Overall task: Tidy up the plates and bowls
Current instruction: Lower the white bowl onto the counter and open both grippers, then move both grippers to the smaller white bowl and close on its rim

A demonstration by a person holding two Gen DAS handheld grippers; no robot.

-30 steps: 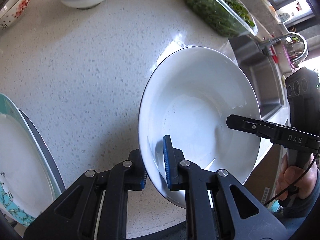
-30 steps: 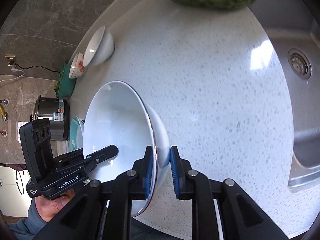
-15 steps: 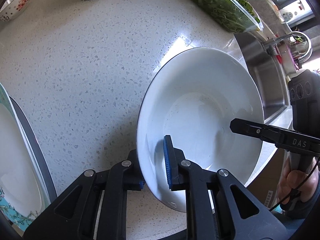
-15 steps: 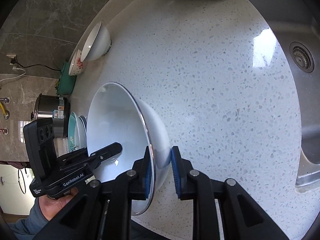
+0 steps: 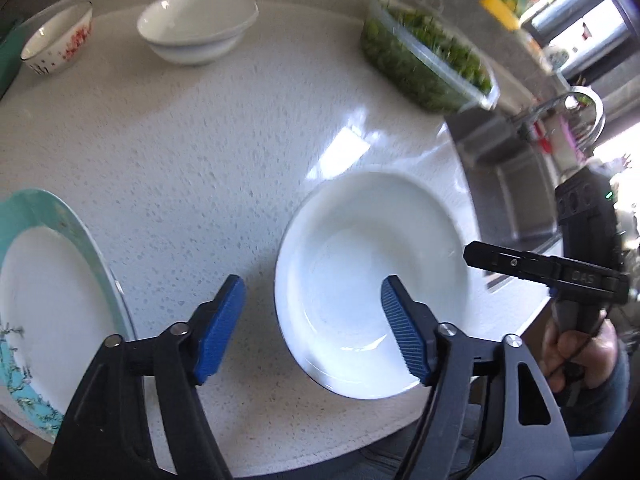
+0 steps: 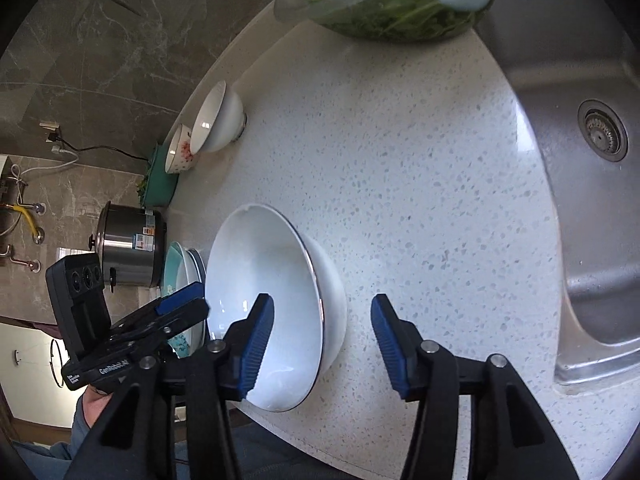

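A large white bowl point(image 5: 372, 264) rests upright on the speckled counter point(image 5: 200, 140) near its front edge. My left gripper point(image 5: 312, 284) hovers over the bowl's left rim, one pad outside and one inside. Its jaws are opening and neither pad touches the rim. In the right wrist view the same bowl point(image 6: 264, 280) has its right rim between the pads of my right gripper point(image 6: 323, 300), whose jaws are also opening and clear of it. A teal-rimmed plate point(image 5: 48, 280) lies to the left. A white bowl point(image 5: 196, 28) and a floral bowl point(image 5: 56, 44) stand at the back.
A clear container of greens point(image 5: 424, 64) stands at the back right, next to the steel sink point(image 6: 592, 200). A rice cooker point(image 6: 132, 248) and a green tray point(image 6: 160, 188) are beyond the plates on the left. A person's hand point(image 5: 580, 348) grips the right tool.
Both grippers were shut on opposite rims of the large white bowl and have let go. The left gripper has risen, and the bowl now sits on the counter.
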